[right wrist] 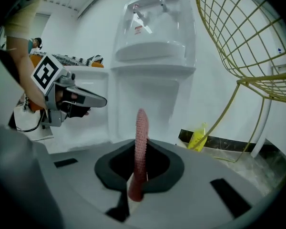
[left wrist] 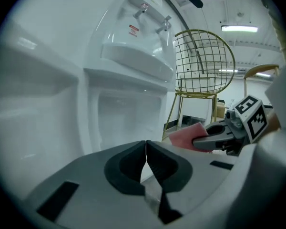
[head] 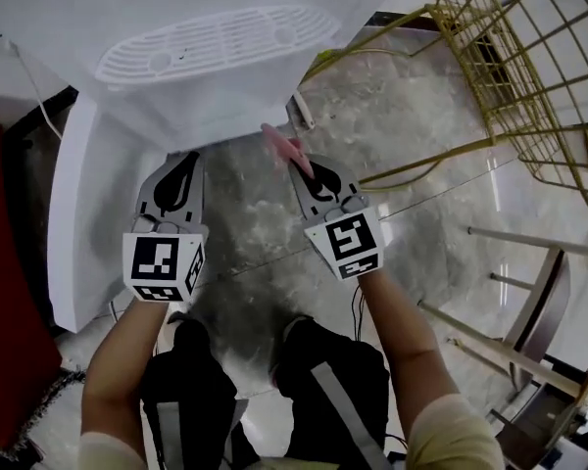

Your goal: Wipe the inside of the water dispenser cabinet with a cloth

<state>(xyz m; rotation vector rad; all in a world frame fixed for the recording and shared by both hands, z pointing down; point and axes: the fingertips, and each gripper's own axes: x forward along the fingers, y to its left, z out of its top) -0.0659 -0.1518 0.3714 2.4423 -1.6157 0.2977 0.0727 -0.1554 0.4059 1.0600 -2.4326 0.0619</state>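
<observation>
right gripper view: right tongs clamping pink cloth, cloth standing upright, edge-on.
left gripper view: left tongs sitting closed together, gripping nothing.
key relation: cabinet opening lying straight ahead of cloth, not touching; right tongs looking nearer.
hidden: head view showing only dispenser top; cabinet floor staying out of sight.

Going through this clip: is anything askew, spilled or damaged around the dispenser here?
Little stands out. The water dispenser looks intact, no spill is visible, and the pink cloth is clamped upright in the right hand-held gripper. The only stray item is a yellow bottle on the floor by the wall.
</observation>
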